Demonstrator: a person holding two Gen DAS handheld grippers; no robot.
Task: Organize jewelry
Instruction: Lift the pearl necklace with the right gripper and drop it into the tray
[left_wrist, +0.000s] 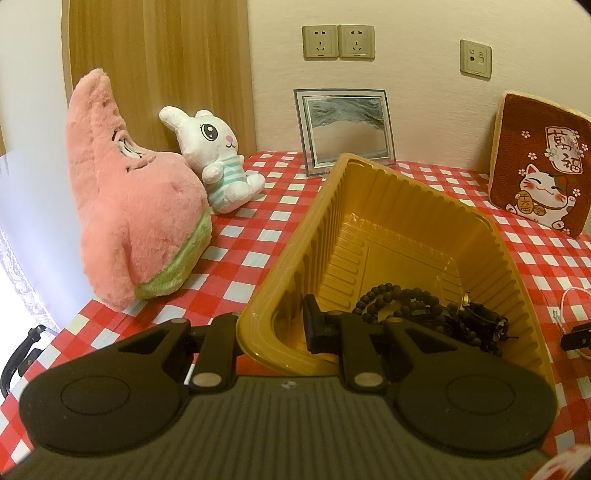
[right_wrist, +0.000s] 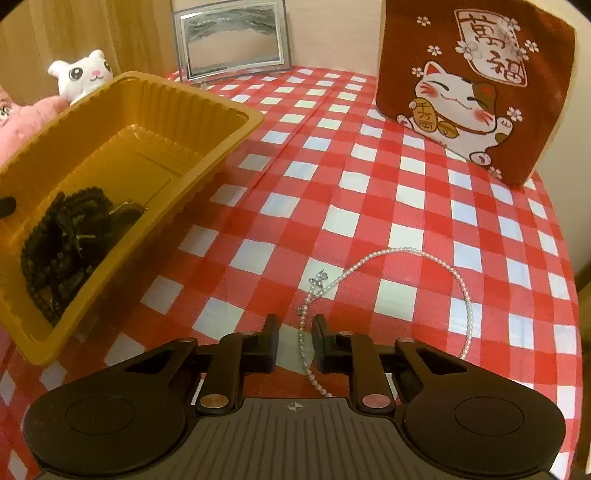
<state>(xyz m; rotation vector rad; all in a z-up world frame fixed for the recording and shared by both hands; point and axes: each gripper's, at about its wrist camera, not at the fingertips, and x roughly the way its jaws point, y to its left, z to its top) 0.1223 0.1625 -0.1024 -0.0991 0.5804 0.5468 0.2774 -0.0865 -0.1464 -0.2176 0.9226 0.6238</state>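
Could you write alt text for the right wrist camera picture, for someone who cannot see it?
The right gripper hovers with open jaws astride a pearl necklace lying on a red-and-white checked tablecloth. To the left, a yellow plastic tray holds dark bead bracelets.

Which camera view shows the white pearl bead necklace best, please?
The right wrist view: the white pearl bead necklace lies looped on the red checked tablecloth, running between the right gripper fingers. The left wrist view catches only a small pale piece at its right edge.
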